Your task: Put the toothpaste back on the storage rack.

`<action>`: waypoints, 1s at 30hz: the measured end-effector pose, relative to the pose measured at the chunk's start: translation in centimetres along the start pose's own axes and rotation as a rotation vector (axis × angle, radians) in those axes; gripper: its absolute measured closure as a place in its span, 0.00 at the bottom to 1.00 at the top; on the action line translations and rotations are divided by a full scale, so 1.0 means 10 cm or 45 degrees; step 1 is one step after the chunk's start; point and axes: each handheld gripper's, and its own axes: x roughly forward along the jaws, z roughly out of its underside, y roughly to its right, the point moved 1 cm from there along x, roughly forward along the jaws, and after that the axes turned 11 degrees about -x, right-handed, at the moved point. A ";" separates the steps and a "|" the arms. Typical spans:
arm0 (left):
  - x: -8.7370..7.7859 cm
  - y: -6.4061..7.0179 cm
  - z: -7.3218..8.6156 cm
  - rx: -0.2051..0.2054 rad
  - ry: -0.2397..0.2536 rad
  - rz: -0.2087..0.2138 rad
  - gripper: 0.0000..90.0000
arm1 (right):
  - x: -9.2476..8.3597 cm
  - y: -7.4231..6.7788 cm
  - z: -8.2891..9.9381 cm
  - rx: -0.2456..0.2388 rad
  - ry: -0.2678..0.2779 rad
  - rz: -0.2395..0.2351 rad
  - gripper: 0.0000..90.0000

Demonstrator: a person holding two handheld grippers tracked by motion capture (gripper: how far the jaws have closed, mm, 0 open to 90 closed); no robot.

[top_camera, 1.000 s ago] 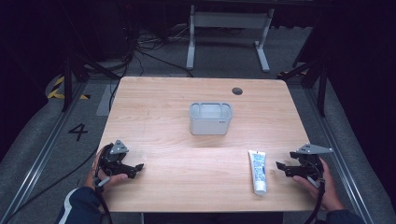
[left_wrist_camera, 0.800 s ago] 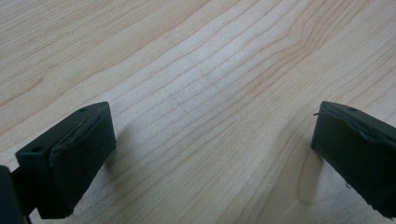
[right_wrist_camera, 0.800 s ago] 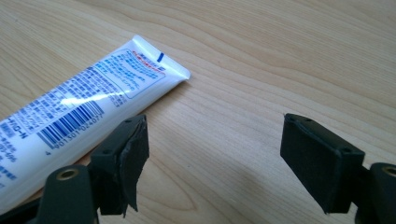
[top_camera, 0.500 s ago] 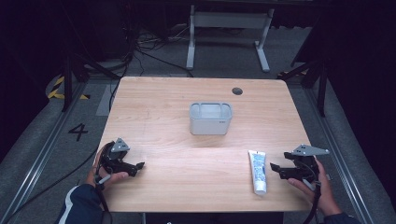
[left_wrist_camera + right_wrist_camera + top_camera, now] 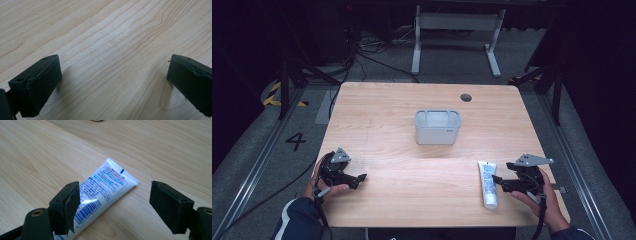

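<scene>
1. The tube [image 5: 488,184] lies flat near the front right corner of the table [image 5: 387,115], its long axis running roughly front to back.
2. In the right gripper view the tube [image 5: 105,187] shows its back label: a blue barcode with digits under it, a block of small blue print, and a red-edged box of text near the flat crimped end. The print is too small to read, and I can make out no brand name.
3. The right gripper [image 5: 498,182] sits just beside the tube on its right, held in the person's right hand [image 5: 544,205]. Its jaws stand wide apart and grip nothing; the tube lies on the table beneath the left-hand jaw, mostly outside the gap.
4. A grey bin [image 5: 437,127] stands upright near the middle of the table, well apart from the tube, with a small dark mark on its front that I cannot read.
5. The left gripper [image 5: 360,179] rests at the front left edge, jaws wide open over bare wood, holding nothing.
6. On the floor to the left a painted number 4 [image 5: 295,141] is plain to see.
</scene>
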 end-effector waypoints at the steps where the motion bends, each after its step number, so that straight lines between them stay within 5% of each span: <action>1: 0.00 0.00 0.00 0.001 0.000 0.000 0.00 | 0.01 -0.01 -0.01 -0.004 -0.002 -0.003 0.28; 8: 0.00 0.00 0.00 -0.003 -0.002 0.002 0.00 | 0.10 -0.09 -0.07 -0.009 -0.043 -0.018 0.29; 19: 0.00 0.00 0.00 0.001 0.000 0.000 0.00 | 0.21 -0.10 -0.08 0.070 -0.089 -0.059 0.28; 23: 0.00 0.00 0.00 0.000 0.000 0.000 0.00 | 0.30 -0.16 -0.10 0.042 -0.133 -0.086 0.27; 30: 0.00 0.00 0.00 -0.002 -0.002 0.002 0.00 | 0.37 -0.18 -0.12 0.052 -0.171 -0.051 0.26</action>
